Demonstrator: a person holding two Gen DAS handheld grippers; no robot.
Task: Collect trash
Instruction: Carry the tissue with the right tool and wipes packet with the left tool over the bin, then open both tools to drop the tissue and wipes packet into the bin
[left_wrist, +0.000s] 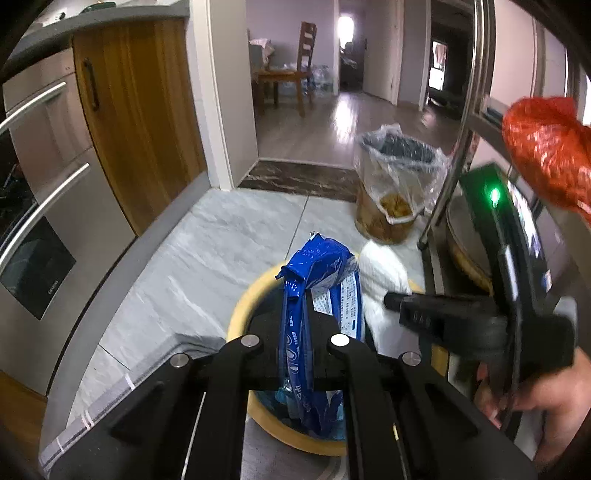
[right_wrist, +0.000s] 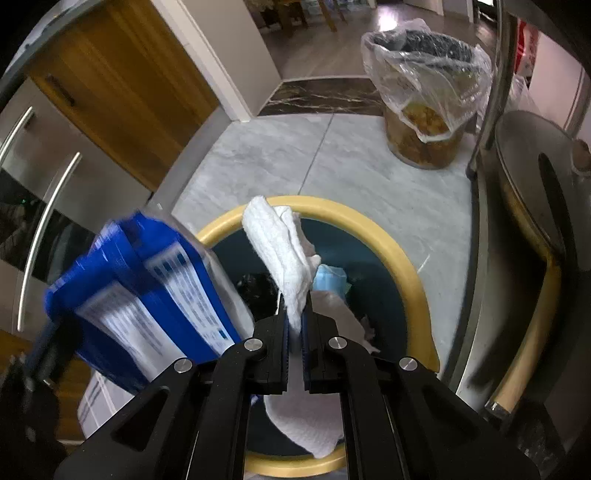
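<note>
My left gripper is shut on a blue snack wrapper and holds it above a round bin with a yellow rim. My right gripper is shut on a white paper towel and holds it above the same bin's yellow rim. The wrapper shows blurred at the left of the right wrist view. The right gripper's body and the towel show at the right of the left wrist view. A light blue face mask and other scraps lie inside the bin.
A second bin lined with a clear plastic bag stands further off on the grey tile floor. Steel drawers and a wooden cabinet are on the left. A metal rack with a pan is on the right. A red bag hangs upper right.
</note>
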